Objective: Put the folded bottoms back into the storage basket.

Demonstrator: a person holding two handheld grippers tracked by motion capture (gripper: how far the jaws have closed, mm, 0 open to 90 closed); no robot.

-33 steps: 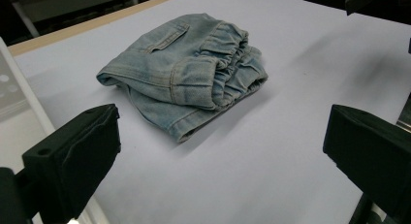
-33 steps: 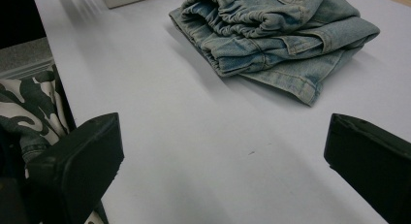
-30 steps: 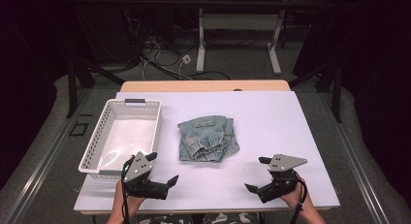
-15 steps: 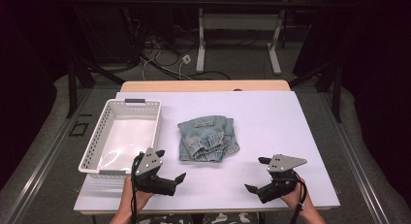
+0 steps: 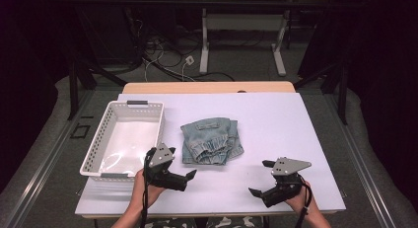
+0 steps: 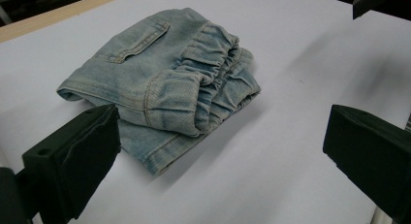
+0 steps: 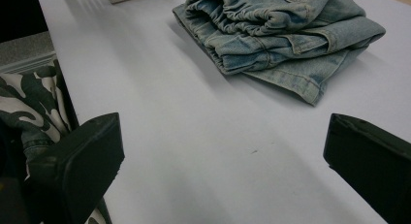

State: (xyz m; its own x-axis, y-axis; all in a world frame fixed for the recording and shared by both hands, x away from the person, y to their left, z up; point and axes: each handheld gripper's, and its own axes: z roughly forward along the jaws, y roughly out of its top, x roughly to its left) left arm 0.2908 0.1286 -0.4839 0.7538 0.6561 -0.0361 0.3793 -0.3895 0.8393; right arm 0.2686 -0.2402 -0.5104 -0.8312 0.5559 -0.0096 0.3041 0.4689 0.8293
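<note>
Two black grippers: left gripper (image 5: 183, 178) and right gripper (image 5: 261, 179), each topped by a grey three-cornered plate, black cables trailing; bare forearms, camouflage-patterned trousers (image 7: 29, 122)

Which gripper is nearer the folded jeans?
Left. The left gripper sits just off the folded jeans at their near-left corner; the right gripper is farther off, near-right. Both open.

left tool (image 5: 183, 174): jaws wide, just near of folded jeans (image 5: 211, 140), bare bench (image 5: 276, 119) between
right tool (image 5: 262, 181): jaws wide, well apart from jeans, bare bench in between
left side: white basket (image 5: 98, 165) just beside left tool, wall blocks a leftward sweep
right and far of jeans: bare bench, free passage
jeans: low folded stack, passable above
</note>
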